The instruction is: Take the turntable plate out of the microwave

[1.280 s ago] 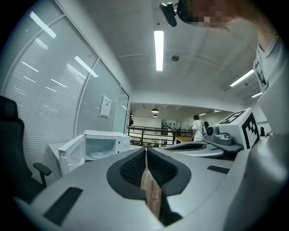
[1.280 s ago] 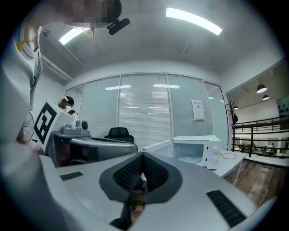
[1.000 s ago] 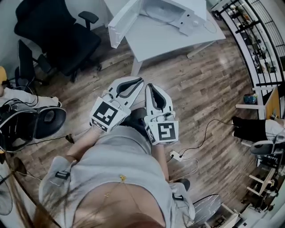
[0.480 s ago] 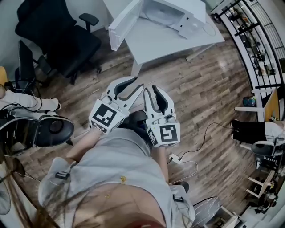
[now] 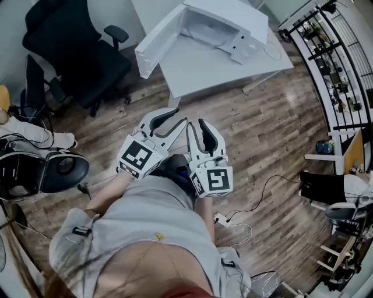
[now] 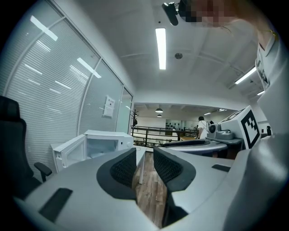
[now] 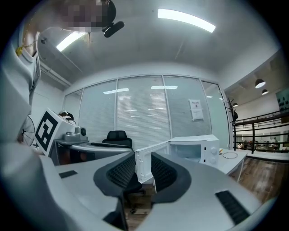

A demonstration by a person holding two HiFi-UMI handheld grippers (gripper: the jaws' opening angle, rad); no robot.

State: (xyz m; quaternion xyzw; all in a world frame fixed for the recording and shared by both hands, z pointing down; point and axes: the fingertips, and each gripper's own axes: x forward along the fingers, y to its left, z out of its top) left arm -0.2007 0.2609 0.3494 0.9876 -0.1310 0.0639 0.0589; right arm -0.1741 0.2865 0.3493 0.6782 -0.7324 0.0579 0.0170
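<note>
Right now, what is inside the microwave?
The microwave stands with its door swung open. Its pale cavity shows a faint round outline on its floor, possibly the turntable plate; too small to confirm. The top covers the cavity's back.

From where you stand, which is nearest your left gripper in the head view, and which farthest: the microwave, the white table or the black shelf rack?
From the left gripper, whose jaws have just been opening with nothing between them:
1. White table, just ahead.
2. Microwave, on the table's far side.
3. Black shelf rack, far off to the right.
</note>
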